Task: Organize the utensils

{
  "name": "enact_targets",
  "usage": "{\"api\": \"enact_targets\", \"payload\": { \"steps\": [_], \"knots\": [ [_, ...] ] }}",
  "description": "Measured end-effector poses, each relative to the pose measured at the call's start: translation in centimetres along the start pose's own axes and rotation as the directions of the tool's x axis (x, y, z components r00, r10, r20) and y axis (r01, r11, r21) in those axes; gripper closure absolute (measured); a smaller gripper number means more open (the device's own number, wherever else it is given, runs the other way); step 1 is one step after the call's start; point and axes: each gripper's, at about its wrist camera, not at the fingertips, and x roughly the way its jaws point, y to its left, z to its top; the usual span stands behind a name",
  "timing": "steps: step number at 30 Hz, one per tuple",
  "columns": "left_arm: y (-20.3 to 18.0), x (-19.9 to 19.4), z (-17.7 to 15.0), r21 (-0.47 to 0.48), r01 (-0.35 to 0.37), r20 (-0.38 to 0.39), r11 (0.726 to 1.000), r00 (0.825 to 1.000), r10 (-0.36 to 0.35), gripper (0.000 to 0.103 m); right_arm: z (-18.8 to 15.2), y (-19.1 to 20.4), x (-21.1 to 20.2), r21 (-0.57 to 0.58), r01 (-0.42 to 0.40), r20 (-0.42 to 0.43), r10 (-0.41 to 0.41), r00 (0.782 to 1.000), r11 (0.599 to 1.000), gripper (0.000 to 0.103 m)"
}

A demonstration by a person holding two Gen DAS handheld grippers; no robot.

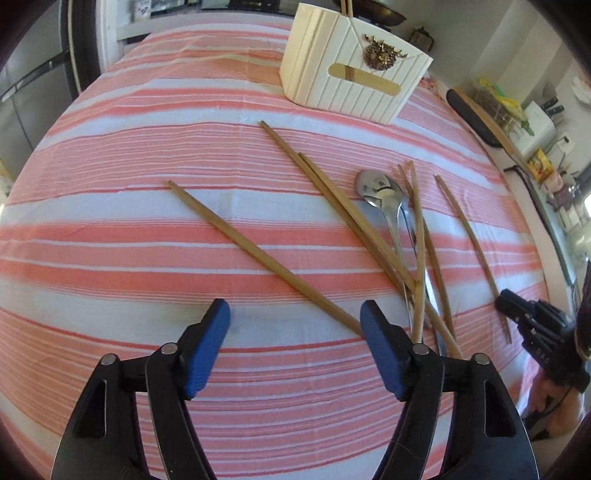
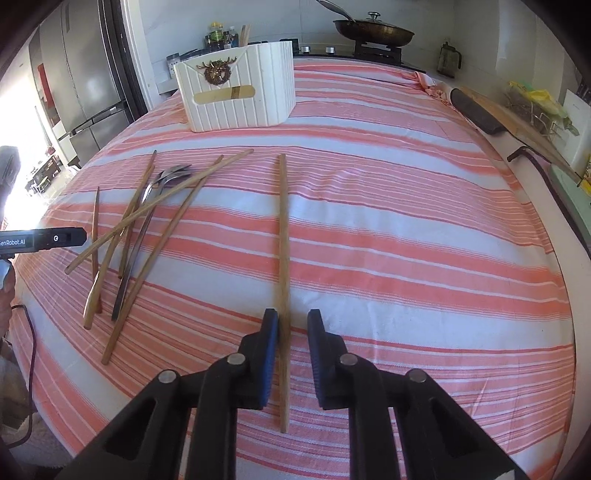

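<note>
A white ribbed holder box (image 1: 351, 70) with a gold emblem stands at the far side of the striped cloth; it also shows in the right wrist view (image 2: 240, 96). Several wooden chopsticks (image 1: 351, 218) and metal spoons (image 1: 380, 192) lie in a loose pile; the pile shows at left in the right wrist view (image 2: 147, 229). My left gripper (image 1: 295, 321) is open, with one lone chopstick (image 1: 258, 254) ending near its right finger. My right gripper (image 2: 291, 325) is open around a single chopstick (image 2: 283, 240) lying lengthwise, touching the left pad.
A pan (image 2: 373, 31) sits on the stove beyond the table. A dark board (image 2: 476, 110) and clutter line the right counter. A fridge (image 2: 85, 85) stands at left. The left gripper's body (image 2: 40, 238) shows at the left edge.
</note>
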Motion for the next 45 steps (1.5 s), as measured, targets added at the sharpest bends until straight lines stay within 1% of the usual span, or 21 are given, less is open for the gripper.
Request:
{"api": "enact_targets", "payload": {
  "steps": [3, 5, 7, 9, 11, 15, 21, 23, 25, 27, 28, 31, 34, 36, 38, 39, 40, 41, 42, 43, 45],
  "knots": [
    [-1.6, 0.8, 0.2, -0.023, -0.078, 0.020, 0.997, 0.997, 0.078, 0.025, 0.1, 0.1, 0.0, -0.002, 0.009, 0.003, -0.009, 1.000, 1.000, 0.086],
    [-2.8, 1.3, 0.1, -0.026, -0.154, 0.032, 0.988, 0.987, 0.155, 0.025, 0.0, 0.2, 0.0, -0.011, 0.017, 0.005, -0.016, 1.000, 1.000, 0.086],
    [-3.9, 1.5, -0.4, 0.020, -0.183, 0.038, 0.983, 0.983, 0.182, 0.025, 0.0, 0.3, -0.1, -0.016, 0.020, 0.006, -0.020, 1.000, 1.000, 0.086],
    [-5.2, 1.5, -1.4, 0.115, -0.199, 0.053, 0.973, 0.980, 0.194, 0.025, -0.1, 0.3, -0.1, -0.025, 0.022, 0.002, -0.022, 1.000, 0.999, 0.086],
    [-5.5, 1.1, -2.3, 0.192, -0.187, 0.069, 0.963, 0.982, 0.177, 0.026, -0.3, 0.3, -0.3, -0.036, 0.030, -0.002, -0.030, 1.000, 0.999, 0.086],
    [-3.5, -0.2, -2.8, 0.234, -0.133, 0.027, 0.963, 0.991, 0.131, 0.030, -0.8, -0.6, -0.8, -0.038, 0.051, -0.012, -0.051, 0.999, 0.998, 0.091],
    [-0.1, -1.2, -2.5, 0.237, -0.166, 0.002, 0.957, 0.985, 0.171, 0.034, -1.5, -2.5, -1.4, -0.010, 0.066, -0.025, -0.067, 0.997, 0.998, 0.091],
    [0.8, -1.6, -2.7, 0.223, -0.161, -0.001, 0.961, 0.986, 0.166, 0.042, -1.6, -2.7, -1.4, -0.017, 0.072, -0.030, -0.072, 0.997, 0.997, 0.091],
    [1.6, -1.6, -2.4, 0.182, -0.141, -0.002, 0.973, 0.990, 0.144, 0.060, -1.6, -2.7, -1.5, -0.025, 0.077, -0.033, -0.078, 0.996, 0.997, 0.091],
    [2.0, -1.6, -1.9, 0.175, -0.142, 0.011, 0.974, 0.990, 0.142, 0.076, -1.6, -2.5, -1.4, -0.030, 0.080, -0.033, -0.081, 0.996, 0.996, 0.091],
    [1.9, -1.4, -1.6, 0.176, -0.129, 0.017, 0.976, 0.992, 0.128, 0.080, -1.5, -2.4, -1.4, -0.030, 0.081, -0.032, -0.082, 0.996, 0.996, 0.091],
    [1.9, -0.6, -0.2, 0.191, -0.074, 0.031, 0.979, 0.997, 0.070, 0.087, -1.4, -2.2, -1.2, -0.030, 0.084, -0.030, -0.085, 0.996, 0.996, 0.091],
    [0.9, 0.0, 0.6, 0.261, -0.067, 0.027, 0.963, 0.998, 0.062, 0.087, -1.3, -2.1, -1.1, -0.034, 0.089, -0.029, -0.090, 0.996, 0.995, 0.091],
    [0.8, -0.2, 0.5, 0.263, -0.078, 0.014, 0.962, 0.997, 0.077, 0.086, -1.3, -2.2, -1.2, -0.037, 0.085, -0.031, -0.086, 0.996, 0.996, 0.091],
    [0.7, -0.5, -0.2, 0.252, -0.097, 0.005, 0.963, 0.995, 0.099, 0.078, -1.2, -2.4, -1.2, -0.038, 0.080, -0.035, -0.081, 0.996, 0.996, 0.091],
    [0.6, -0.8, -0.6, 0.253, -0.107, 0.003, 0.962, 0.994, 0.110, 0.065, -1.2, -2.4, -1.2, -0.045, 0.079, -0.037, -0.080, 0.996, 0.996, 0.091],
    [0.6, -1.0, -1.1, 0.256, -0.119, 0.002, 0.959, 0.992, 0.123, 0.056, -1.1, -2.3, -1.1, -0.056, 0.076, -0.037, -0.078, 0.996, 0.996, 0.091],
    [0.5, -1.2, -1.6, 0.262, -0.135, 0.004, 0.955, 0.990, 0.139, 0.056, -1.0, -2.1, -1.0, -0.067, 0.070, -0.034, -0.072, 0.997, 0.995, 0.090],
    [0.5, -1.4, -2.1, 0.268, -0.143, 0.008, 0.953, 0.989, 0.147, 0.061, -0.9, -2.1, -0.9, -0.075, 0.063, -0.031, -0.066, 0.997, 0.995, 0.090],
    [0.7, -1.7, -2.4, 0.266, -0.143, 0.009, 0.953, 0.989, 0.146, 0.073, -0.8, -2.0, -0.8, -0.083, 0.057, -0.029, -0.060, 0.998, 0.995, 0.090],
    [1.2, -2.3, -2.8, 0.257, -0.128, -0.003, 0.958, 0.991, 0.133, 0.091, -0.6, -2.1, -0.7, -0.088, 0.043, -0.034, -0.046, 0.998, 0.995, 0.091]
  ]
}}
